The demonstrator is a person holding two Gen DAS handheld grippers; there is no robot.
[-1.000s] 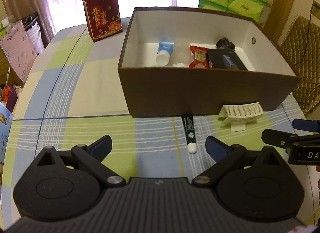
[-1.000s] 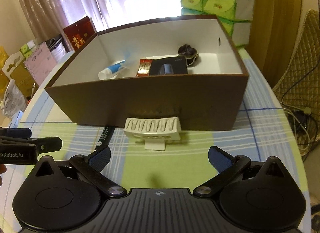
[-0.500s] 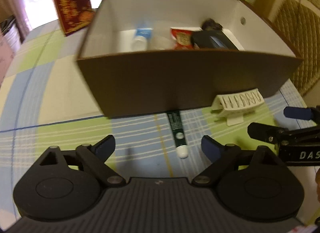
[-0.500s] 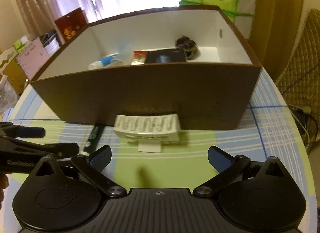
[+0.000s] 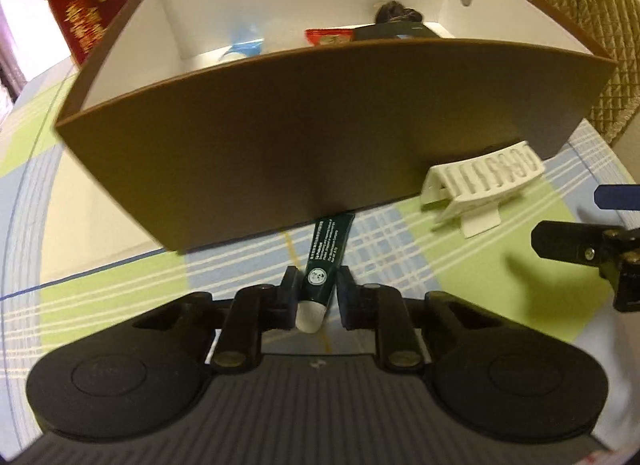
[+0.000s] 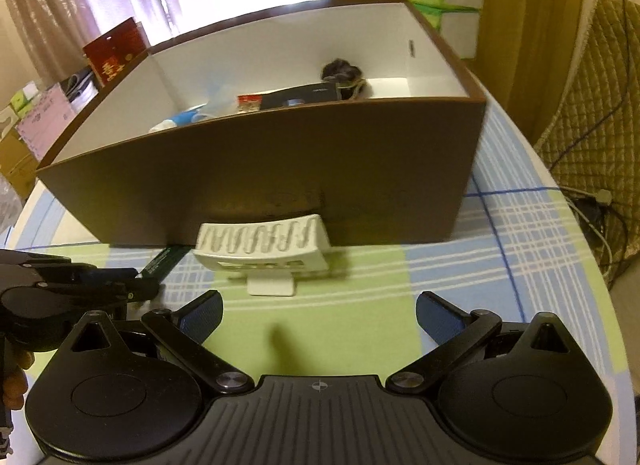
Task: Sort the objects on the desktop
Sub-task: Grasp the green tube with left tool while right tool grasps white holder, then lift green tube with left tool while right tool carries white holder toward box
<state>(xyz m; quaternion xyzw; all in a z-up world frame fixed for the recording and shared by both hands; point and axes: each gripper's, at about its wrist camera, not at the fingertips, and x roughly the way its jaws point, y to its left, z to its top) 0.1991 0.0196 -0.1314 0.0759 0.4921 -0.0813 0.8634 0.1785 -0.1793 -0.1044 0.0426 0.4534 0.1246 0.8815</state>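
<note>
left gripper: my jaws were closing on the dark green white-capped tube, bottom centre
right gripper: I kept it spread wide, empty

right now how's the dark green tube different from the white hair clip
The dark green tube is slim, with a white cap; the white hair clip is broader and toothed. The tube lies between the closing jaws of the left gripper, pads against its sides; the clip lies untouched ahead of the open right gripper. The tube's far end reaches the brown box; the clip sits beside that wall. Both rest on the checked tablecloth, outside the box.
</note>
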